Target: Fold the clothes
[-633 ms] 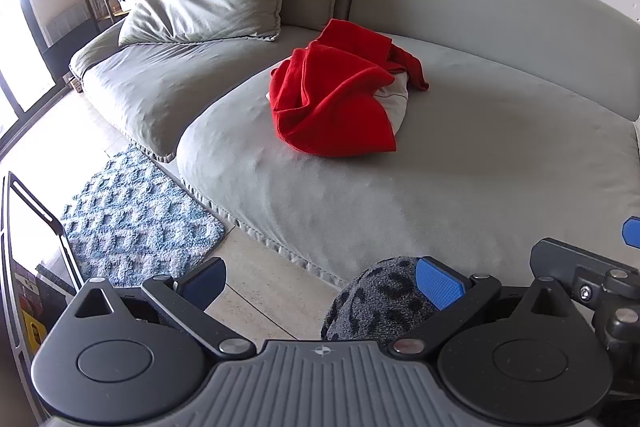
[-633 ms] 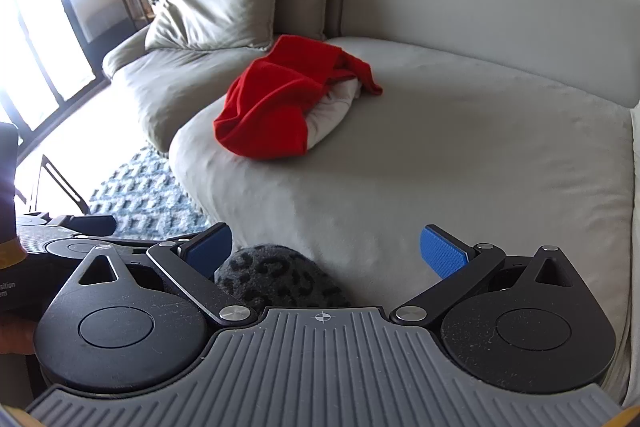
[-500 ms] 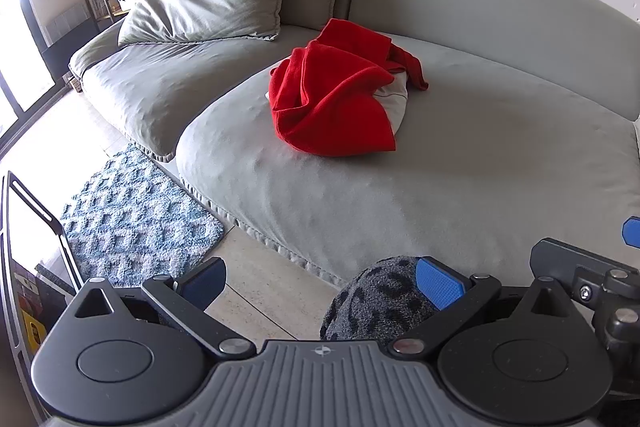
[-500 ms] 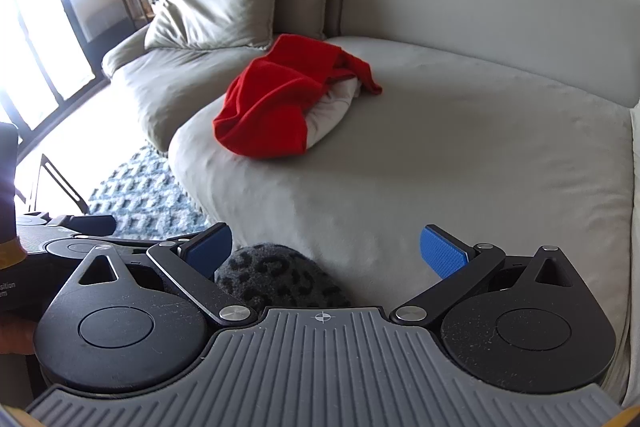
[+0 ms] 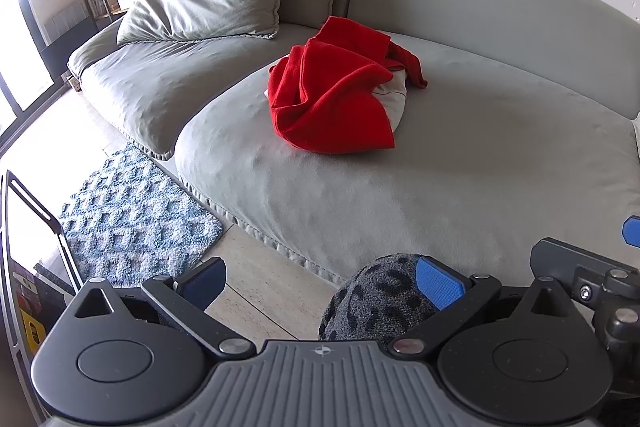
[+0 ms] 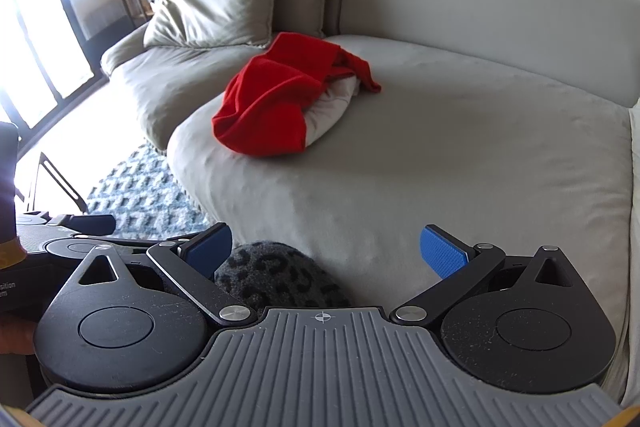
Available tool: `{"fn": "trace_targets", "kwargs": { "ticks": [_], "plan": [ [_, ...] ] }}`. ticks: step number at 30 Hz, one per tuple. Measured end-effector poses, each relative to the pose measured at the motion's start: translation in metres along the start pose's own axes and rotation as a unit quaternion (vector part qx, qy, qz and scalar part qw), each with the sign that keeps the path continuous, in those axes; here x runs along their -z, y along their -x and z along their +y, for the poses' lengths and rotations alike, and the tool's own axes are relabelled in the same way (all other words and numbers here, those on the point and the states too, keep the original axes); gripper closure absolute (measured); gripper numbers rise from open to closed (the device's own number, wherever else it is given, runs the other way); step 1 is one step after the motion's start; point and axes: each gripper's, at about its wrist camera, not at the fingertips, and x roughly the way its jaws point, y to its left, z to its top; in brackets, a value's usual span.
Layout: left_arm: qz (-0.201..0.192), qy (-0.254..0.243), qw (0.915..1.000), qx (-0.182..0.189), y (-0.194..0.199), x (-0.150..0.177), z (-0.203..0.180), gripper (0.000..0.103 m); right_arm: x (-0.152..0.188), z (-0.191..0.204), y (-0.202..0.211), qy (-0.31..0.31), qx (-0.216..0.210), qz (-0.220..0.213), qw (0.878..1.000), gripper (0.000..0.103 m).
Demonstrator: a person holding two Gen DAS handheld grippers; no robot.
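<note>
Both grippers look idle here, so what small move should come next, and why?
Probably bring both grippers forward toward the red garment. It lies crumpled in a heap on the sofa, unfolded, well ahead of the fingers. The left gripper and right gripper are both open and hold nothing, so closing the gap comes before any grasp.

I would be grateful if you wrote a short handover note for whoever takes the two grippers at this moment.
Left gripper: open, empty, held off the near edge of the sofa.
Right gripper: open, empty, also short of the seat.
Red garment: lies crumpled in a heap on the grey sofa cushion, with a pale lining or second piece showing at its right side; neither gripper touches it.
Done: nothing is folded yet.
Left: reach the garment, spread it flat on the cushion, then fold it.
</note>
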Motion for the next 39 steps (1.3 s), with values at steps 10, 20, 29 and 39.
{"fn": "trace_targets", "kwargs": {
  "ticks": [10,20,29,39],
  "plan": [
    [-0.004,0.0,1.0,-0.002,0.0011,0.0004,-0.0013,0.001,-0.0007,0.0014,0.0014,0.001,0.001,0.0,1.0,0.0],
    [-0.004,0.001,1.0,-0.002,0.0011,0.0007,-0.0013,0.001,0.0,0.0012,-0.0004,0.0,0.001,0.001,1.0,0.0],
    [-0.004,0.001,1.0,-0.003,0.0024,0.001,-0.0007,0.001,-0.0006,0.0008,-0.0003,-0.001,0.0,0.001,1.0,0.0],
    [-0.004,-0.001,1.0,-0.003,0.0031,0.0005,-0.0004,0.001,-0.0003,-0.0001,0.0006,-0.002,-0.001,0.001,1.0,0.0]
  ]
}}
